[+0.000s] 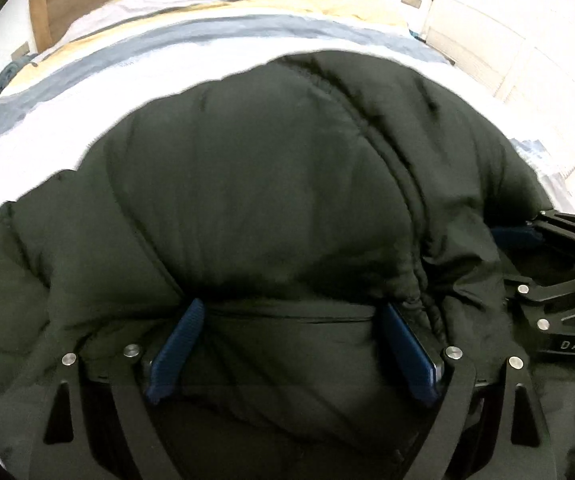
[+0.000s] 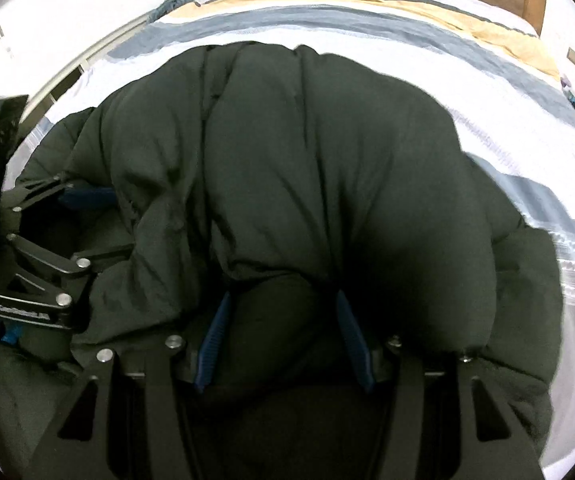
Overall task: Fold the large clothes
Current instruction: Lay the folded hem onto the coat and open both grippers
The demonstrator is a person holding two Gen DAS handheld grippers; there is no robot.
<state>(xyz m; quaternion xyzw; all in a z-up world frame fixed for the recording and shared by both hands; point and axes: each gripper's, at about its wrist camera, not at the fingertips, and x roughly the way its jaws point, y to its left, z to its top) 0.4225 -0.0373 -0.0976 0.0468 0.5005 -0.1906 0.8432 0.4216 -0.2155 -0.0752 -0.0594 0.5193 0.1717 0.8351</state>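
A dark green puffer jacket point(image 1: 271, 184) lies bunched on the bed and fills both views point(image 2: 307, 168). My left gripper point(image 1: 291, 312) has its blue pads wide apart with a thick fold of jacket between them. My right gripper point(image 2: 283, 300) has its blue pads closer, clamping a bulging fold of the jacket. The right gripper shows at the right edge of the left wrist view point(image 1: 559, 280). The left gripper shows at the left edge of the right wrist view point(image 2: 43, 264). Both sit side by side at the jacket's near edge.
The bed cover point(image 1: 175, 48) is white with grey and yellow stripes, also in the right wrist view point(image 2: 367, 16). A wooden headboard point(image 1: 41, 20) stands at the far end. A white tiled floor point(image 1: 527, 40) lies right of the bed.
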